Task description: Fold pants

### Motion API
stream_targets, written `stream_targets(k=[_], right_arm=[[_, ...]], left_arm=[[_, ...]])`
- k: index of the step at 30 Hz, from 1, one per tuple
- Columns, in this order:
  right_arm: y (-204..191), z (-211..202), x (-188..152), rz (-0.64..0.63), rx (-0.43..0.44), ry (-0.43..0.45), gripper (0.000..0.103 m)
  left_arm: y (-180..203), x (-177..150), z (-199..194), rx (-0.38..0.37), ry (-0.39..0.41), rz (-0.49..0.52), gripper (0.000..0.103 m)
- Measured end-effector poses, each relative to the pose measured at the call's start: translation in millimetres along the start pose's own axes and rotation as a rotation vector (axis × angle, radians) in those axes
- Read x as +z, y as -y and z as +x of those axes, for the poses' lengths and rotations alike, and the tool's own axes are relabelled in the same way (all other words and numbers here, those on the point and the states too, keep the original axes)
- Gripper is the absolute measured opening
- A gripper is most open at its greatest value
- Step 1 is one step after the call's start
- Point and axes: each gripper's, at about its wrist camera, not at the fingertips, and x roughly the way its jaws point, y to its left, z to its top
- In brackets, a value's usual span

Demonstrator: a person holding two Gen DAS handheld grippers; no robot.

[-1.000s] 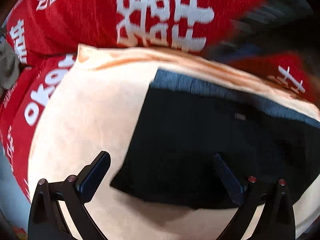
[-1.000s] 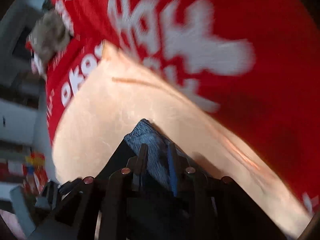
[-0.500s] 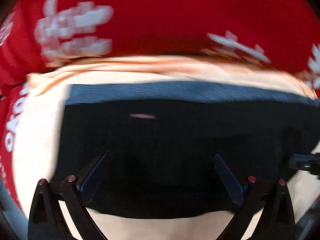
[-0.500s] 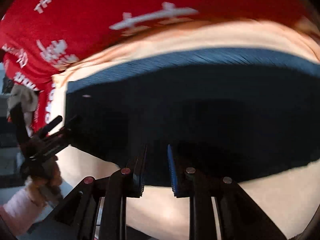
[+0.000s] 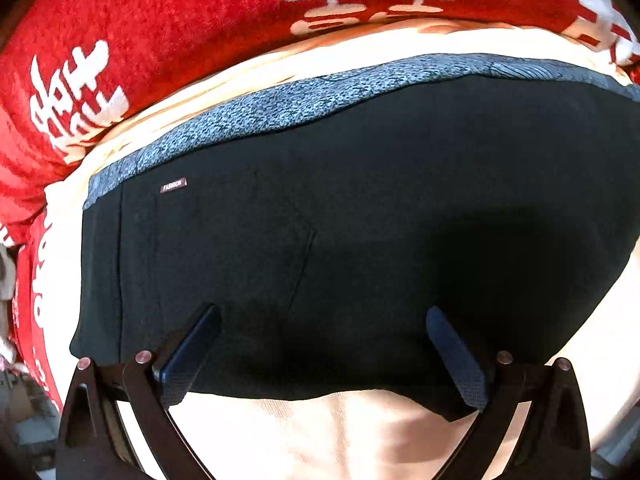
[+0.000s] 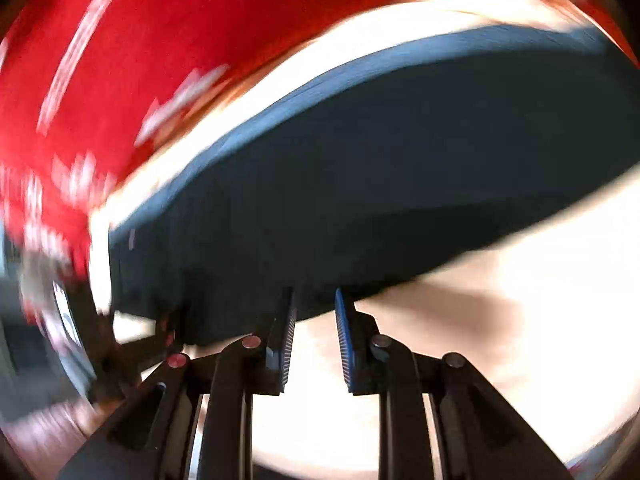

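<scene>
A: Where are the pants (image 5: 360,216) in the left wrist view?

B: They fill the middle of the frame, lying flat as one broad dark panel. A blue-grey band (image 5: 280,104) runs along the upper edge, and a small label (image 5: 173,185) sits at the upper left. Under them is a cream cloth (image 5: 360,432), which shows below the near edge and in a thin strip above the band. Beyond that, a red cloth (image 5: 140,40) with white characters takes the top and left of the frame.

A: So how far along is the folding?

B: By the look of it, at least one fold is in: the shape is a compact slab with straight sides and a tidy near edge, not two spread legs. How many layers there are cannot be told. It is still wide from left to right, so another fold across probably remains.

A: And the tongs?

B: The left gripper (image 5: 320,340) stands wide apart at the bottom of the frame, over the near edge of the pants, with nothing pinched. In the blurred right wrist view, the right gripper (image 6: 314,312) has its fingers only a narrow gap apart at the lower centre, tips at the pants' near edge. No fabric shows between them, so it seems to grasp nothing.
</scene>
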Motion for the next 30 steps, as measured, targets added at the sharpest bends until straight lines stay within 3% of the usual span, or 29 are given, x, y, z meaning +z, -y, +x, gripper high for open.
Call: stream_targets(k=[2, 4, 8, 15, 17, 22, 27, 30], right_arm=[[38.9, -8.3, 6.3, 0.144, 0.065, 0.001, 0.028], [61.3, -11.8, 9.7, 0.201, 0.130, -0.016, 0.028], [54.0, 6.1, 5.4, 0.225, 0.292, -0.058, 0.028], [45.0, 28.6, 5.9, 0.274, 0.349, -0.045, 0.027], [44.0, 22.2, 7.3, 0.274, 0.321, -0.020, 0.005], [55.3, 25.8, -14.0, 0.317, 0.246, -0.048, 0.005], [47.9, -8.0, -6.8, 0.191, 0.128, -0.025, 0.011], [42.0, -29.3, 13.8, 0.067, 0.061, 0.043, 0.030]], left_arm=[[-2.0, 1.7, -2.4, -0.008, -0.013, -0.030, 0.103], [1.3, -3.9, -2.5, -0.009, -0.021, -0.044, 0.103], [-0.5, -4.1, -1.6, -0.006, -0.041, -0.068, 0.103], [-9.1, -4.3, 4.8, -0.009, -0.037, -0.062, 0.103], [-9.0, -6.7, 5.5, -0.012, -0.032, -0.069, 0.103], [-5.0, -9.4, -0.8, 0.005, -0.043, -0.074, 0.103], [4.1, 1.4, -31.1, -0.044, 0.012, -0.094, 0.103], [22.9, 11.8, -33.5, -0.062, 0.019, -0.084, 0.103]])
